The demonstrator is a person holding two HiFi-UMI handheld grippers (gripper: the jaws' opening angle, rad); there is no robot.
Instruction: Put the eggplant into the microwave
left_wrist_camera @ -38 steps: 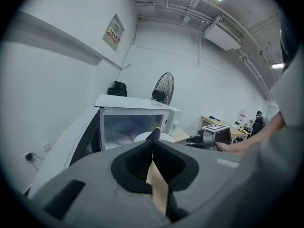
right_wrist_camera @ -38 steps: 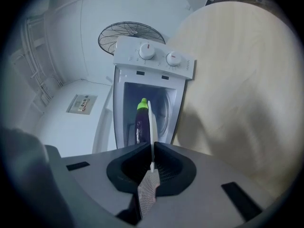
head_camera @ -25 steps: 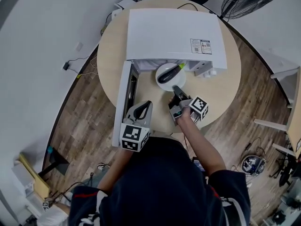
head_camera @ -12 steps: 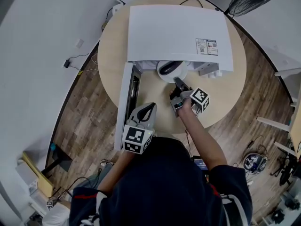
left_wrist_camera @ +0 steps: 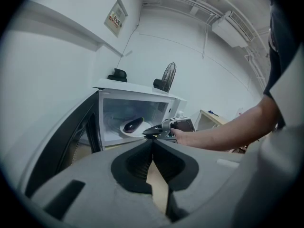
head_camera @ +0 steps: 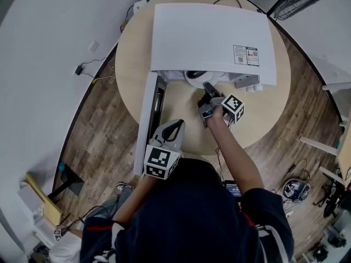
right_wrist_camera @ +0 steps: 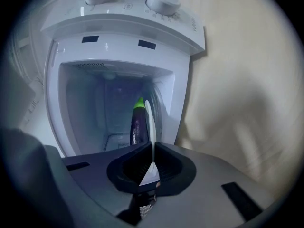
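Insertion step: right gripper [head_camera: 207, 87] pinches plate [head_camera: 193, 75] rim, eggplant [right_wrist_camera: 138, 126] aboard, inside microwave [head_camera: 208, 37] mouth, 12 o'clock. Left gripper [head_camera: 175, 124] pressed together, empty, 7 o'clock. Next: likely release, withdraw.

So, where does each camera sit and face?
Head view: on the head, looking down at white microwave, round wooden table; shows left tongs, right tongs, torso.
Left gripper view: on left tongs, facing open microwave; right forearm shows.
Right gripper view: faces cavity, tongs pinching white plate.
Both gripper views share the purple eggplant.
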